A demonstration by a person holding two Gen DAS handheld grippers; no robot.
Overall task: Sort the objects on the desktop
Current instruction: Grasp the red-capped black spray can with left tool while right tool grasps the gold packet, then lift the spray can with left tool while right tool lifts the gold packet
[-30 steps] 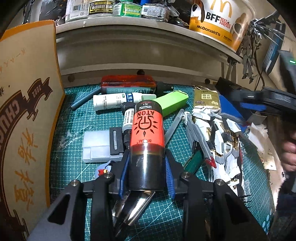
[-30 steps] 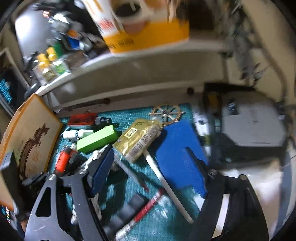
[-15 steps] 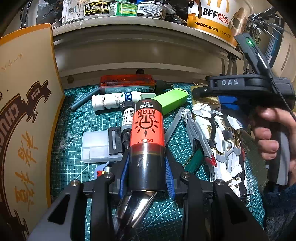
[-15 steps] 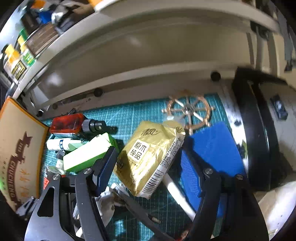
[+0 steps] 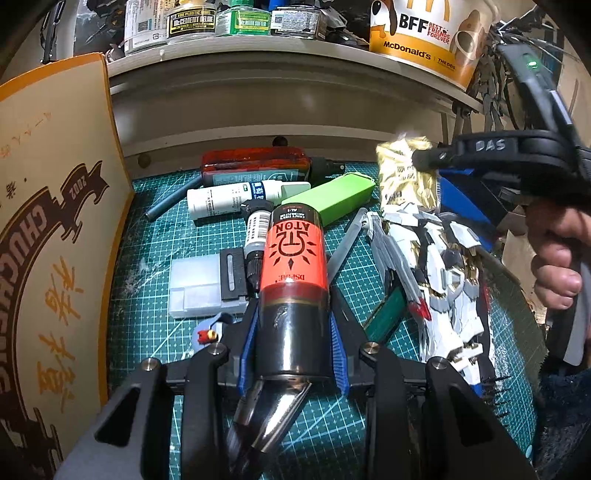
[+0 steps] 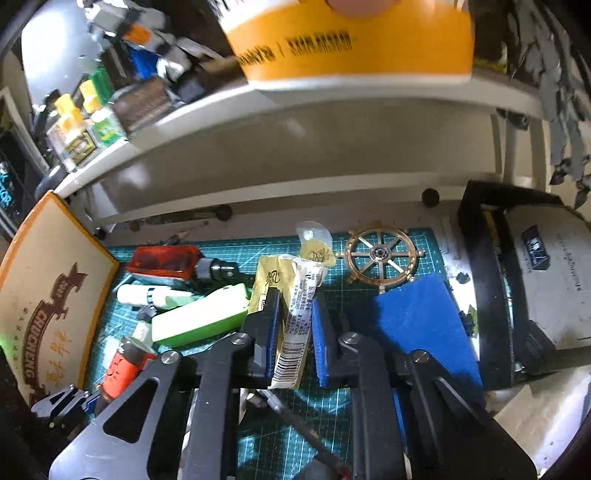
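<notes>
My left gripper point(image 5: 293, 332) is shut on a red-and-black spray can point(image 5: 293, 273), held lengthwise above the green cutting mat point(image 5: 155, 236). In the right wrist view my right gripper point(image 6: 293, 321) is shut on a gold foil packet point(image 6: 295, 317), lifted edge-on off the mat. The left wrist view shows that packet point(image 5: 406, 177) hanging from the right gripper at upper right, with a hand point(image 5: 557, 266) on the handle. On the mat lie a green box point(image 5: 328, 197), a white tube point(image 5: 236, 197), a red case point(image 5: 255, 166) and a white robot model point(image 5: 439, 266).
A tan board point(image 5: 51, 221) stands along the left. A shelf point(image 5: 240, 59) with bottles and a yellow bucket point(image 5: 424, 33) overhangs the back. A blue block point(image 6: 421, 325), a ship's wheel point(image 6: 380, 258) and a grey machine point(image 6: 546, 273) sit at right. A clear box point(image 5: 195, 288) lies left of the can.
My right gripper came down around the gold packet, shut on it and lifted it off the mat. The left gripper kept the can still.
</notes>
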